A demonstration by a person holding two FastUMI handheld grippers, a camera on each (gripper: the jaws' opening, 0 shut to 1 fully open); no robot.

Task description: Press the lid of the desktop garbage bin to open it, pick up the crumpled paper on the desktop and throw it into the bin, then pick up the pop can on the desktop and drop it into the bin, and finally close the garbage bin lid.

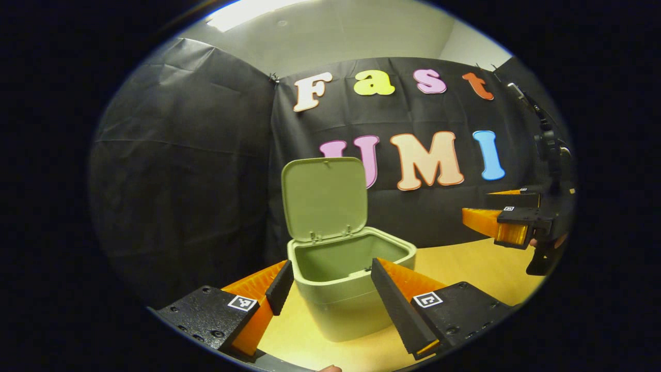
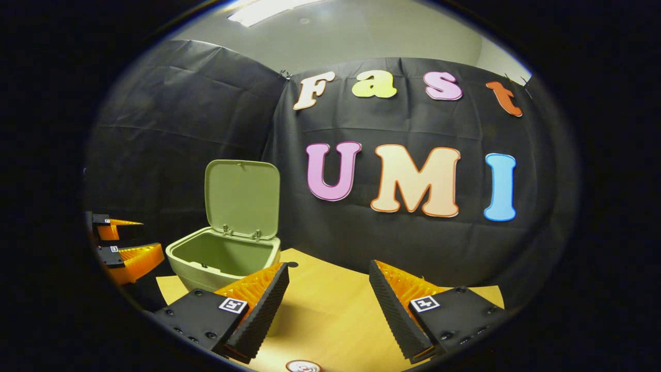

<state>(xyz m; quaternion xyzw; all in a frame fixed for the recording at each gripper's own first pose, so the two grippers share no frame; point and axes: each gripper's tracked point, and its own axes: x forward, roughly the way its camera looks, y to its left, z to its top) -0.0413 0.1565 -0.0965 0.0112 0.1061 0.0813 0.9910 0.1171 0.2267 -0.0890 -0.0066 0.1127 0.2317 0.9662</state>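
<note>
On the desktop [image 2: 330, 310], the bin [image 1: 346, 289] stands lid [image 1: 324, 199] upright between the left tool's [image 1: 330, 289] wide fingers; right tool [image 2: 328, 294] wide too.

black cloth walls [image 2: 181, 113], wooden table [image 2: 330, 310], bright ceiling light [image 2: 268, 9].

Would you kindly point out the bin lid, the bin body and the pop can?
bin lid [image 1: 324, 197]: left gripper view, middle of its raised inner face.
bin body [image 1: 346, 305]: left gripper view, front wall.
pop can [image 2: 303, 366]: right gripper view, its top at the bottom edge.
</note>
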